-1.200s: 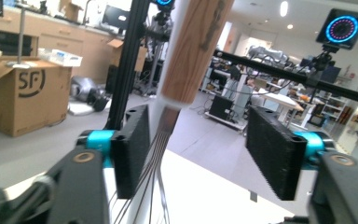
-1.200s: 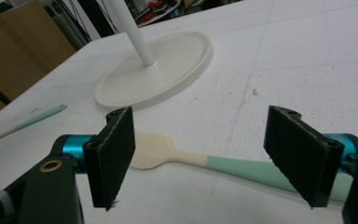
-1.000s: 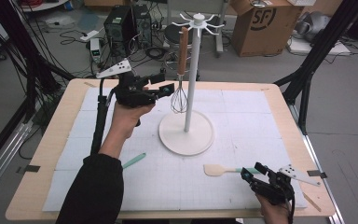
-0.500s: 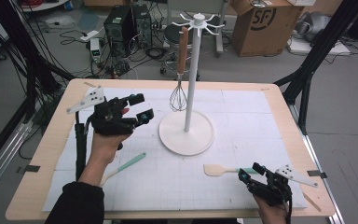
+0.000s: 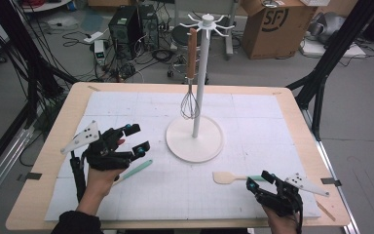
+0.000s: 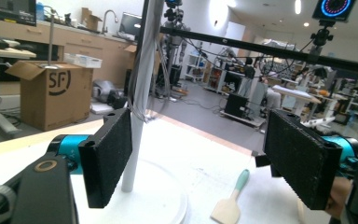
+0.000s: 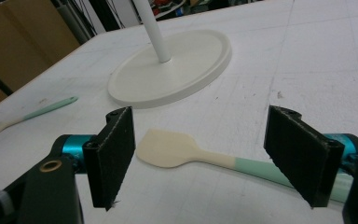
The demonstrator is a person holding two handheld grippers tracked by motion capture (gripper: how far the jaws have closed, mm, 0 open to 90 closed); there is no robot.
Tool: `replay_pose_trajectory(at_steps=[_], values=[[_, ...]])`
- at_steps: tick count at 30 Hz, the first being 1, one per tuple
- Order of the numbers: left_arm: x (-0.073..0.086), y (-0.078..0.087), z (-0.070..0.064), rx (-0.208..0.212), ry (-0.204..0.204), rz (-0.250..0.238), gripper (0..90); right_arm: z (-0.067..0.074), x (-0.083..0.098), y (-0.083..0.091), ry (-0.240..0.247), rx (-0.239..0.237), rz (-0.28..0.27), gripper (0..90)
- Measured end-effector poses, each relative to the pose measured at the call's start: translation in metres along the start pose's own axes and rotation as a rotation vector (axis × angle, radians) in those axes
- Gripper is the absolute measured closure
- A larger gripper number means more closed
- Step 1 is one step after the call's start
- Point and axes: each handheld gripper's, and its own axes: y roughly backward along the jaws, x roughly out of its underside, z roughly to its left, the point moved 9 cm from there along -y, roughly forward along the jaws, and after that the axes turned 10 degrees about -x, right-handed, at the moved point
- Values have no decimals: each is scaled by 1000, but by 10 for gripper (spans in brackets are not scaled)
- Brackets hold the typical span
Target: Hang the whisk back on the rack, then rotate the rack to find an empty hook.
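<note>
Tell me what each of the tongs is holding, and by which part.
Nothing is held. The left tongs are open and empty; the right tongs are open astride the spatula, not touching it.

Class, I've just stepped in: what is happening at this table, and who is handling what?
A person works at a table with a gripper in each hand. The right gripper is open, its jaws on either side of a cream spatula with a mint handle, lying flat and not yet gripped. The left gripper is open too, hovering above a second utensil with a mint handle. A whisk already hangs on the white stand between them.
</note>
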Motion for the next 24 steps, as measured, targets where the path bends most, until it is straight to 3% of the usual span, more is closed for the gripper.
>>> replay_pose_trajectory(at_steps=[5,17,24], values=[[20,7,0,-19,-13,22,241,1,0,0,-1,-1,1,242],[65,29,-4,-32,3,78,242,5,-7,0,12,-6,-10,241],[69,41,-7,-57,-5,68,233,19,-25,-8,16,-55,-28,239]])
